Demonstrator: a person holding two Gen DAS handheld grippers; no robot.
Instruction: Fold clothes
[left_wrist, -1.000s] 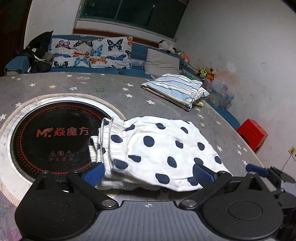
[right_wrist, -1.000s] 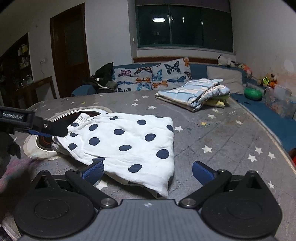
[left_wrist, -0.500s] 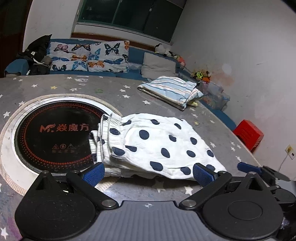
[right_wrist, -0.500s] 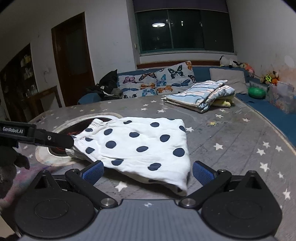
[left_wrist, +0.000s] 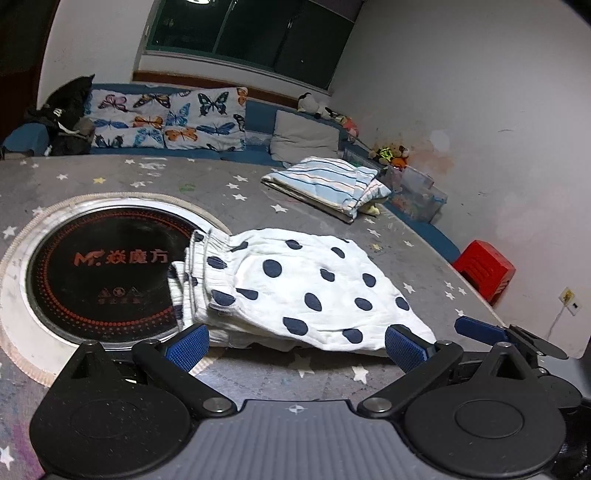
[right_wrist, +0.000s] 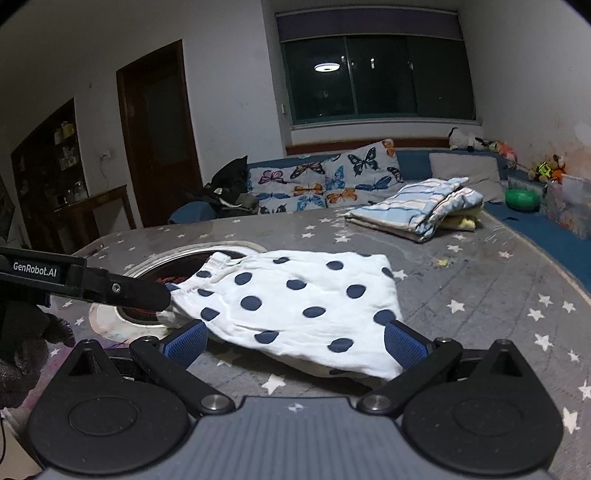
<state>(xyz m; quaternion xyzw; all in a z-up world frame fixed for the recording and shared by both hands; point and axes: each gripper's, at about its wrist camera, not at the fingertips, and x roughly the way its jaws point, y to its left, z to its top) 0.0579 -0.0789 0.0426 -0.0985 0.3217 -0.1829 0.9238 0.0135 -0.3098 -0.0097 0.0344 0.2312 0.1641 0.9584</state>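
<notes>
1. Centrally, the polka-dot shorts lie folded on the star-print table; the elastic waistband end overlaps the rim of the round inset cooktop, the hem end points toward the table's near right edge; several layers show stacked at the waistband, which suggests at least one fold is done.
2. Left gripper: jaws wide, holding nothing; it hovers just short of the garment's near edge.
3. Right gripper: jaws likewise wide and empty; it sits just beside the hem corner, apart from the cloth as far as can be told.
4. Striped folded clothes rest at the far right of the table, well apart from the shorts; they read as a finished stack.
5. Judged progress: this garment looks folded and released; what likely remains is a further fold, or moving it to the stack; whether more clothes await cannot be told.
</notes>
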